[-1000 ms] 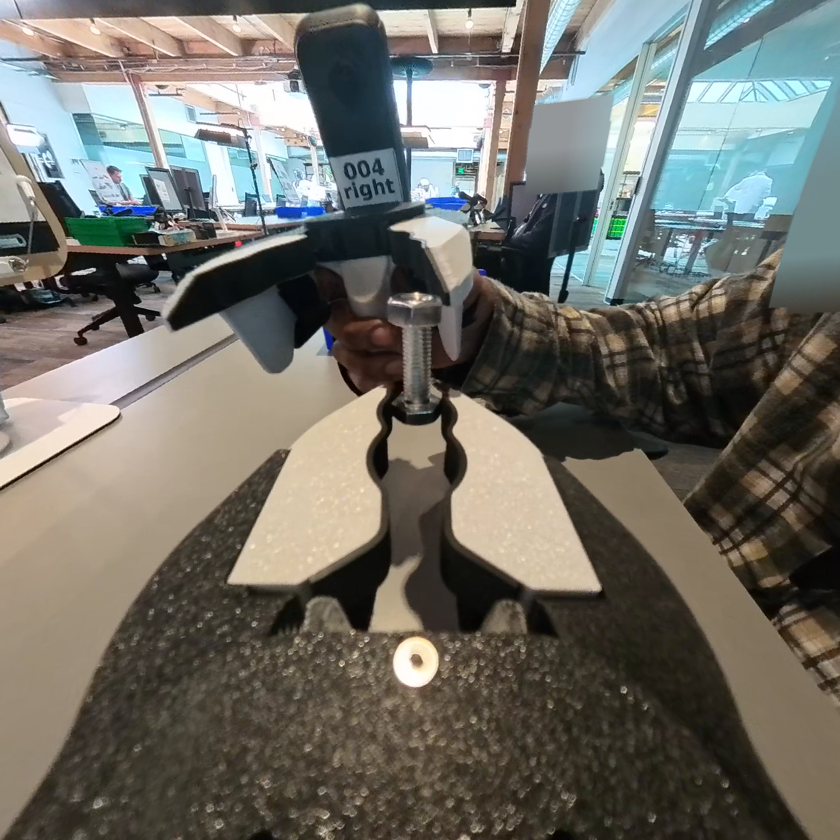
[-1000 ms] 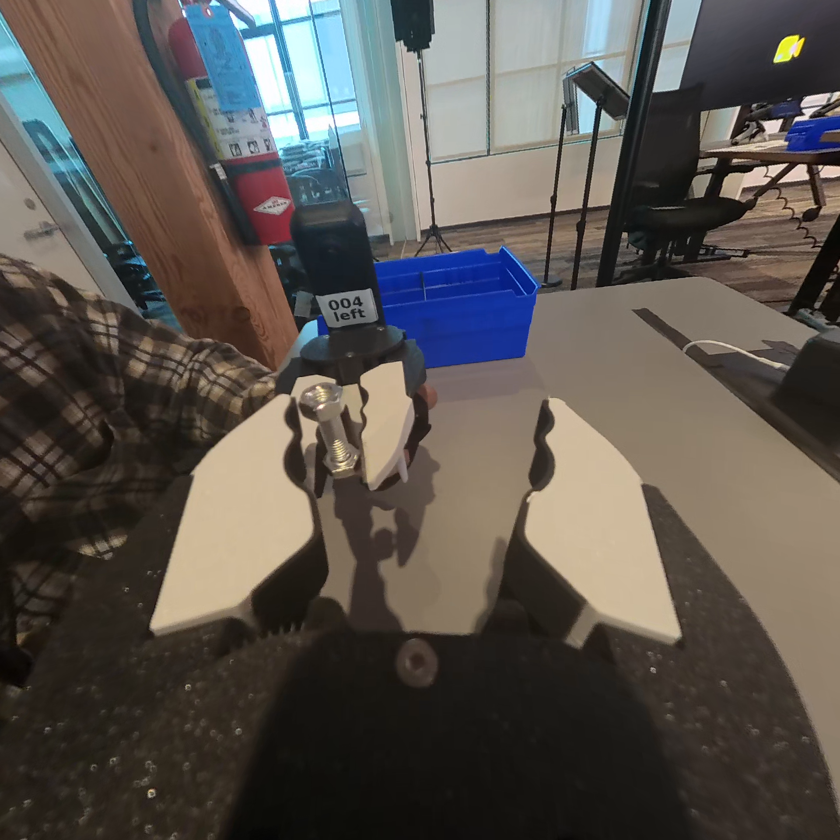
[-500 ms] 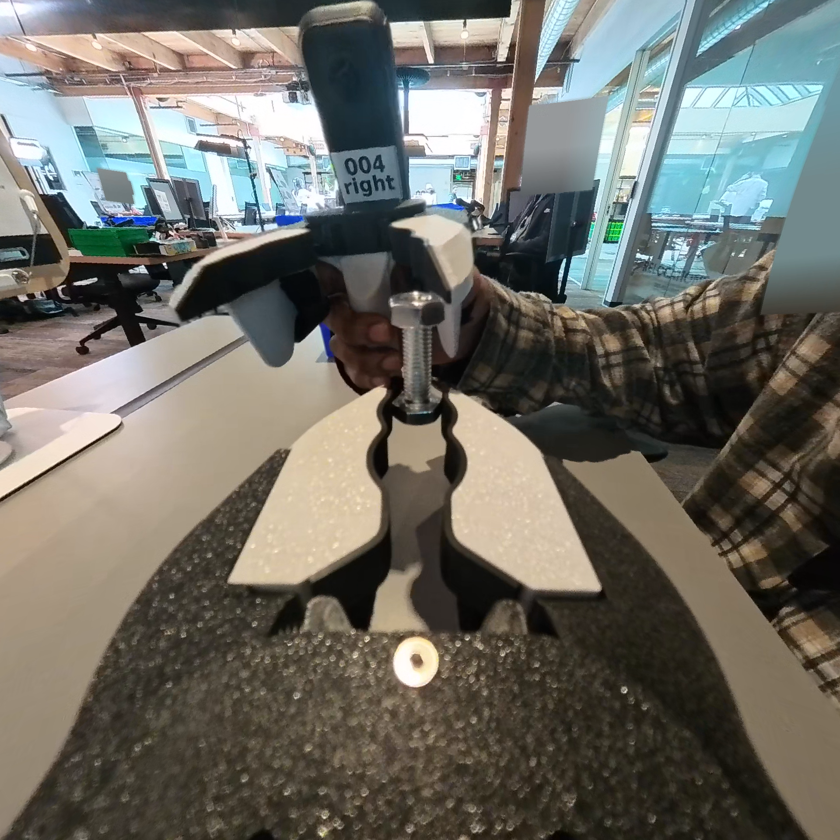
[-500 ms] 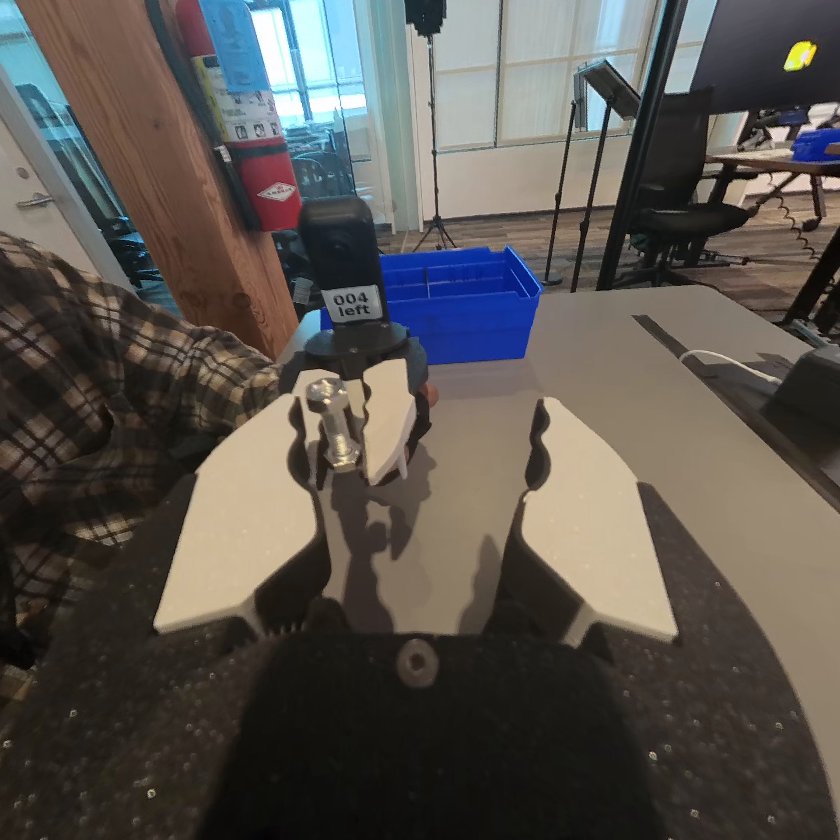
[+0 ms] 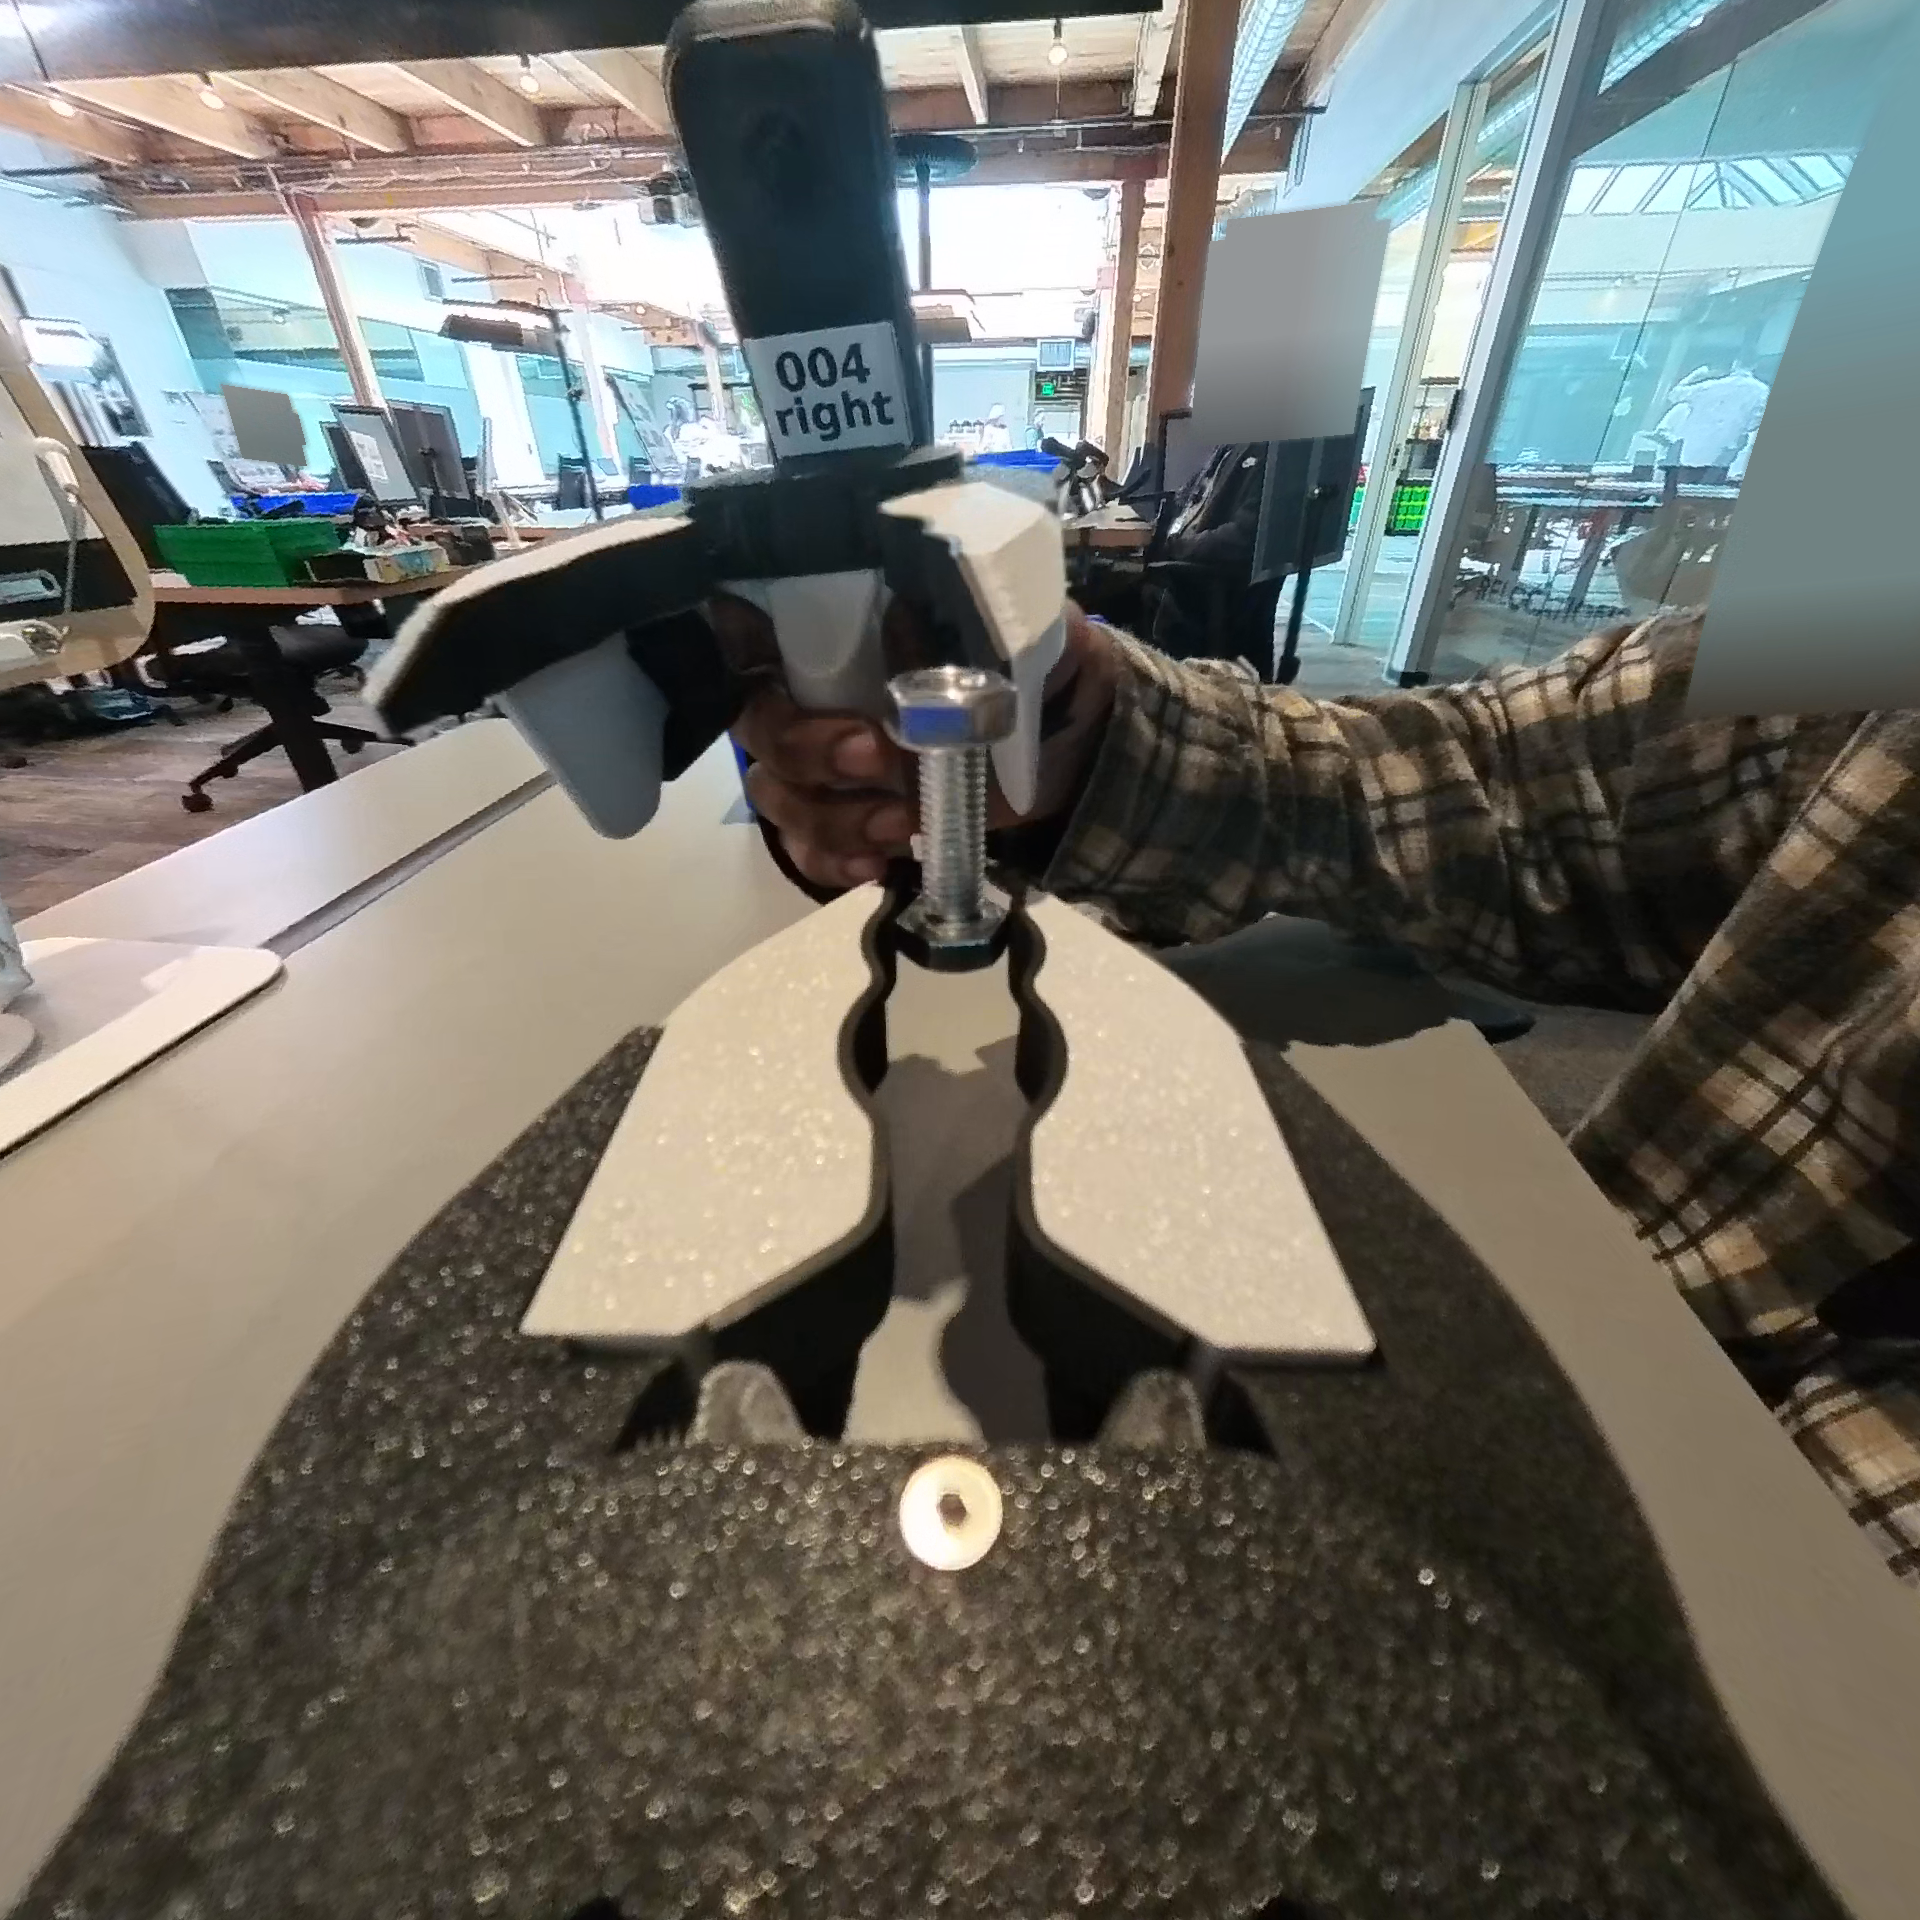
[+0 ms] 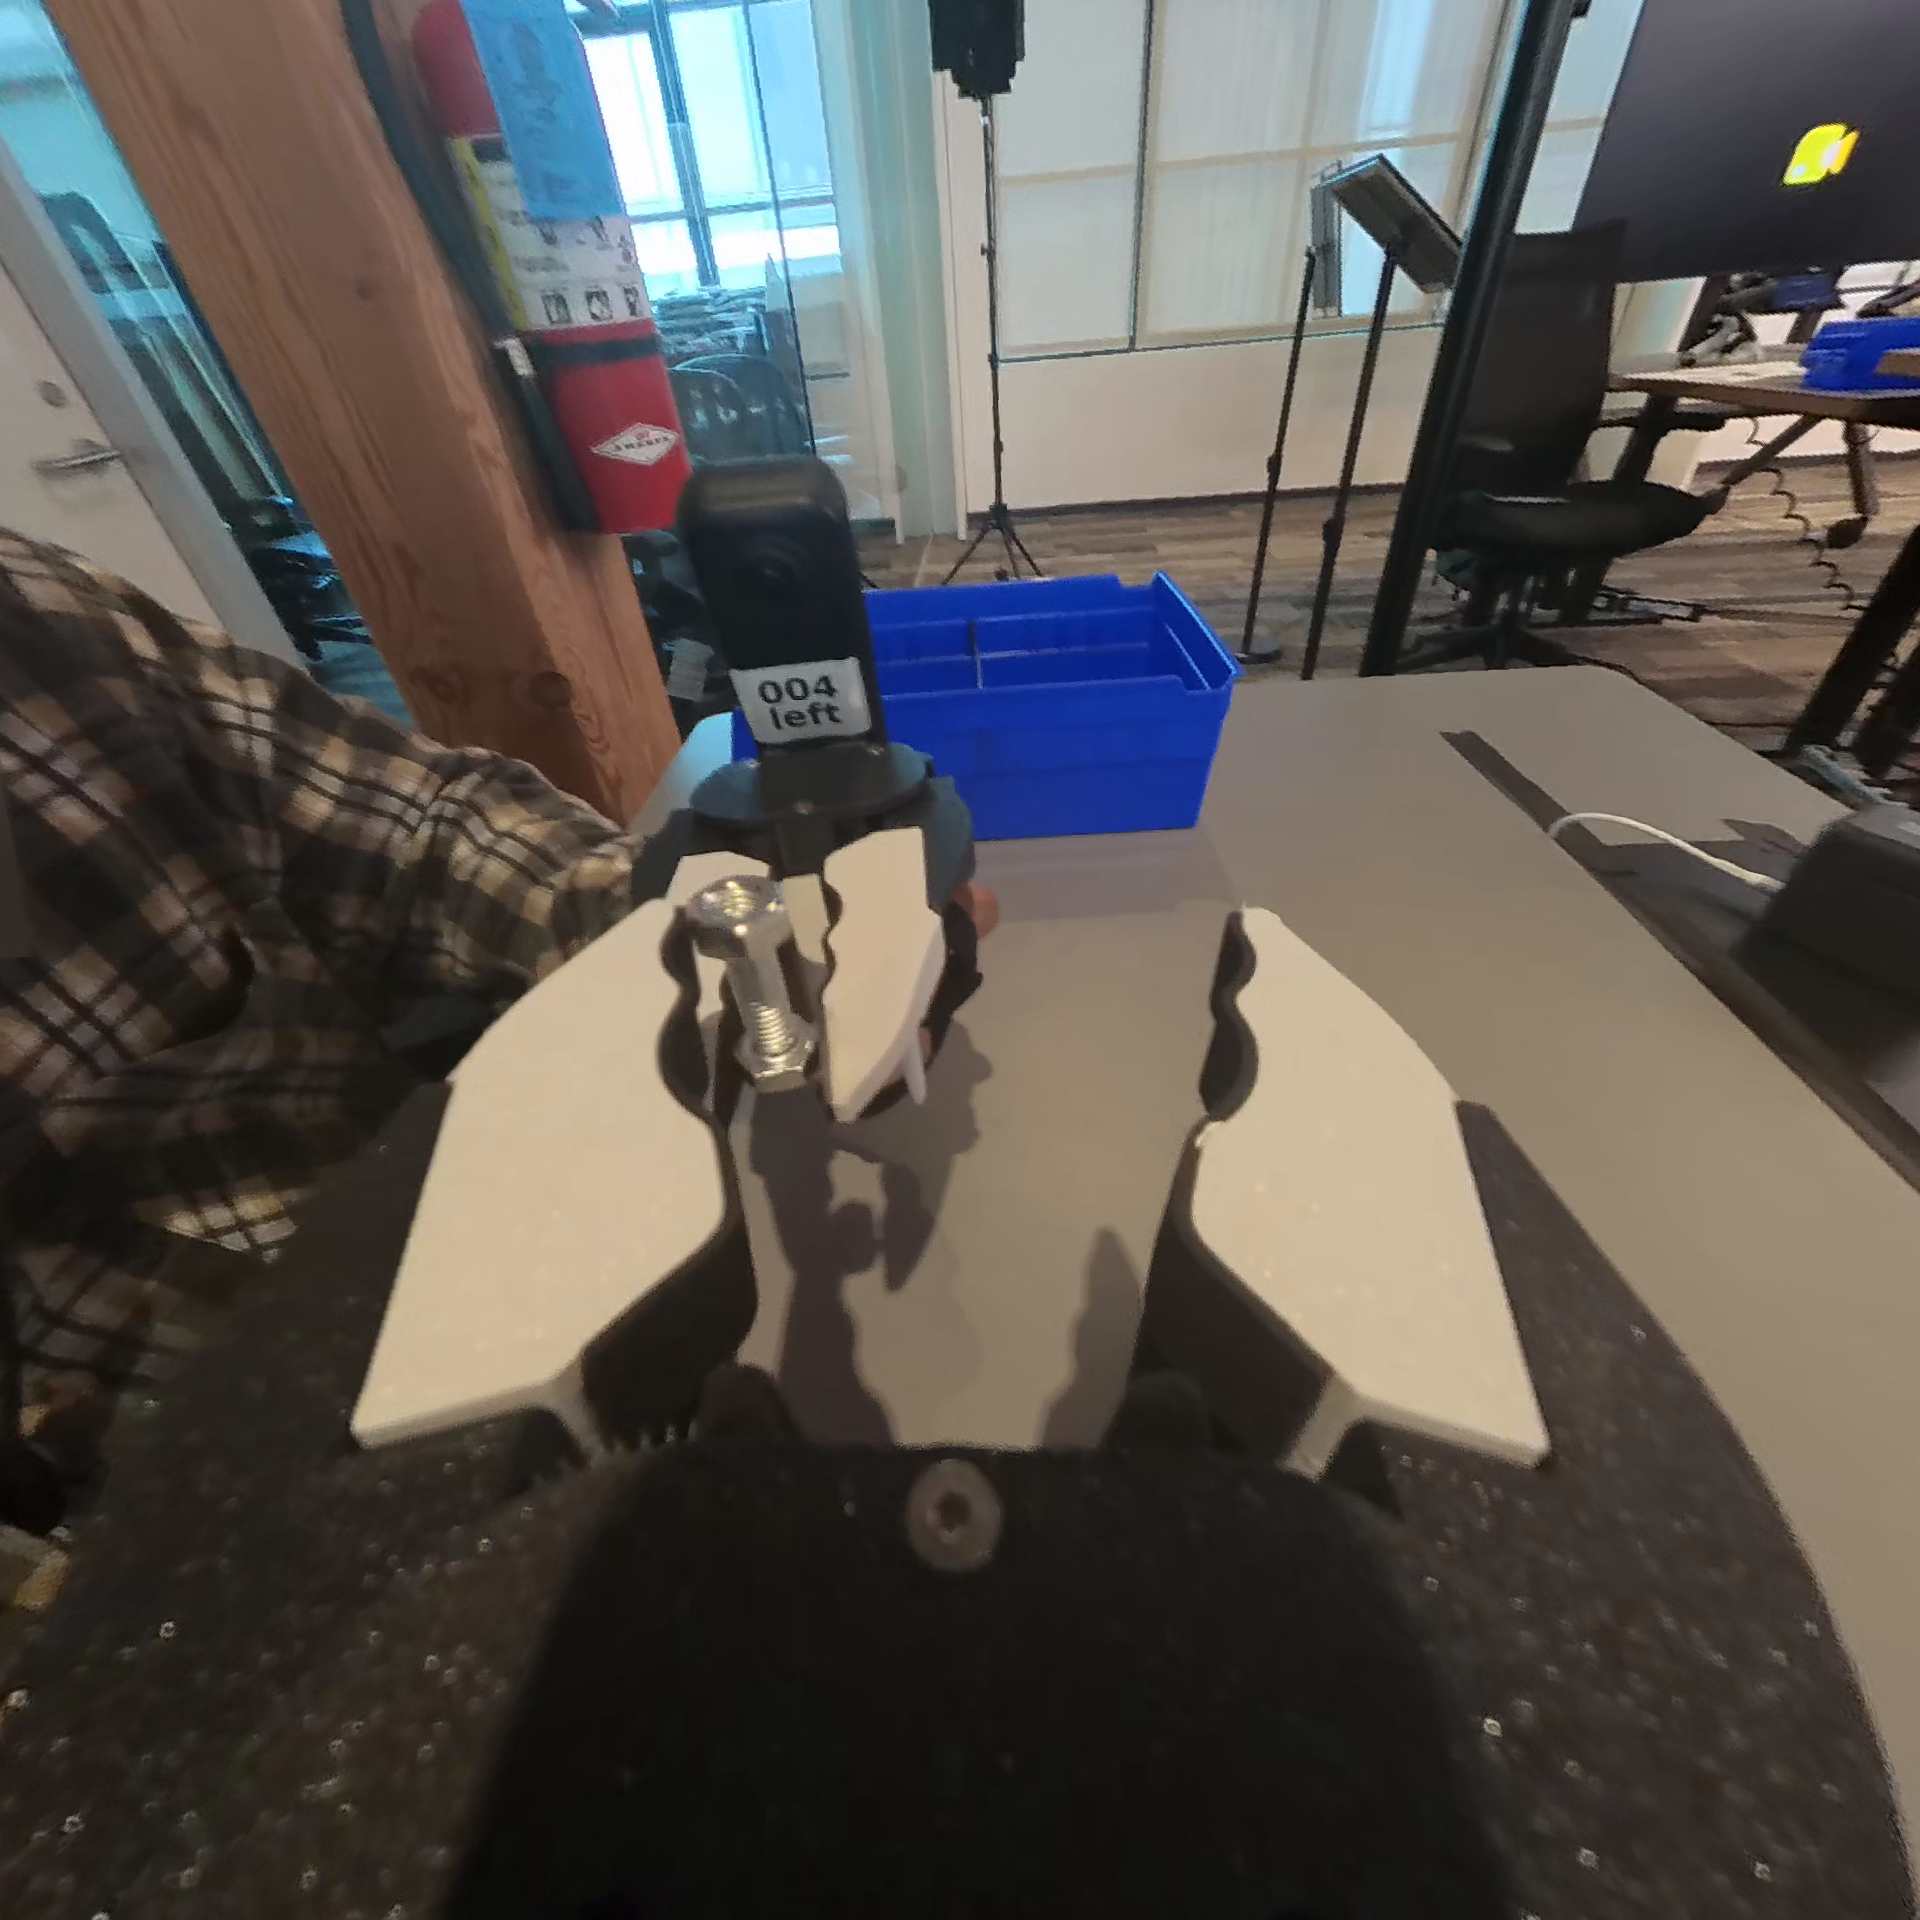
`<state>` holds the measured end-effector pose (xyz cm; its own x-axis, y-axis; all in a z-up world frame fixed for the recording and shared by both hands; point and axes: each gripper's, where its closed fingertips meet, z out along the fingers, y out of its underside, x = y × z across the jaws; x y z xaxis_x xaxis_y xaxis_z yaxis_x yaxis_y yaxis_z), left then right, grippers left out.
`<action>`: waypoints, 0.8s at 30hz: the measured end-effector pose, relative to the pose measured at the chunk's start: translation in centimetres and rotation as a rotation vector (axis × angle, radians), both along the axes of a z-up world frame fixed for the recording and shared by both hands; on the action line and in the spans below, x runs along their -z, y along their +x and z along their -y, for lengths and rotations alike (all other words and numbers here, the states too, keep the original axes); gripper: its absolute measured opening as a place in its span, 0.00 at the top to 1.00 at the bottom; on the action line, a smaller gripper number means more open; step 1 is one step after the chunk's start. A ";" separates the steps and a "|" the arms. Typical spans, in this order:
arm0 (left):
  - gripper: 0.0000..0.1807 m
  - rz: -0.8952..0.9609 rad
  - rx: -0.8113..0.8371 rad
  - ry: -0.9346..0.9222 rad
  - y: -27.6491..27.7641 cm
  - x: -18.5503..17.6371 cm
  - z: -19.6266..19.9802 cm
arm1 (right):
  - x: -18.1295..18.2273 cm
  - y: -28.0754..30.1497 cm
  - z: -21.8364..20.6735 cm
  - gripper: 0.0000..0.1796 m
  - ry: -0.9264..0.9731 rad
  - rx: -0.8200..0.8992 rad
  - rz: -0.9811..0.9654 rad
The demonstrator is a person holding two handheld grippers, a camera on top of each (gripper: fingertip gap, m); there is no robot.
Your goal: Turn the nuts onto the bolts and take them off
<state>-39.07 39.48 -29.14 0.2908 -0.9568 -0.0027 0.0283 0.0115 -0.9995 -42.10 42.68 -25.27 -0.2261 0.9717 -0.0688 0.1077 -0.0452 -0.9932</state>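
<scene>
A silver bolt [image 5: 951,810] stands upright, head up, with a hex nut [image 5: 951,928] on its lower end. My left gripper [image 5: 951,935] is shut on the nut and holds it above the grey table [image 5: 312,1091]. My right gripper [image 5: 821,800] faces it, open, with one finger [image 5: 997,623] just behind the bolt head. In the right wrist view the right gripper [image 6: 961,935] is wide open and empty. The bolt [image 6: 753,987] there stands close to its left finger [image 6: 561,1143], with the nut [image 6: 774,1065] in the left gripper [image 6: 779,1075].
A blue bin [image 6: 1039,707] stands on the table behind the left gripper. A white cable [image 6: 1662,842] and a dark device [image 6: 1860,914] lie at the right edge. A white flat base [image 5: 125,997] sits at the left. A plaid sleeve [image 5: 1455,831] reaches in. One gripper's finger ends stand about 5 cm off the other's.
The right gripper has drifted slightly and stays open beside the bolt head. The left gripper keeps its hold on the nut.
</scene>
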 end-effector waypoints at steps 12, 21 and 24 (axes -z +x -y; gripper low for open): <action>0.89 0.003 -0.006 0.002 -0.1 -0.1 -0.1 | 0.0 0.2 -0.2 0.48 0.032 0.007 0.014; 0.89 0.002 -0.009 0.007 -0.1 -0.1 -0.1 | -0.2 -0.1 0.0 0.49 0.034 -0.008 0.009; 0.89 0.010 -0.011 0.009 -0.2 -0.2 -0.1 | -0.3 0.2 0.1 0.49 0.037 -0.010 0.008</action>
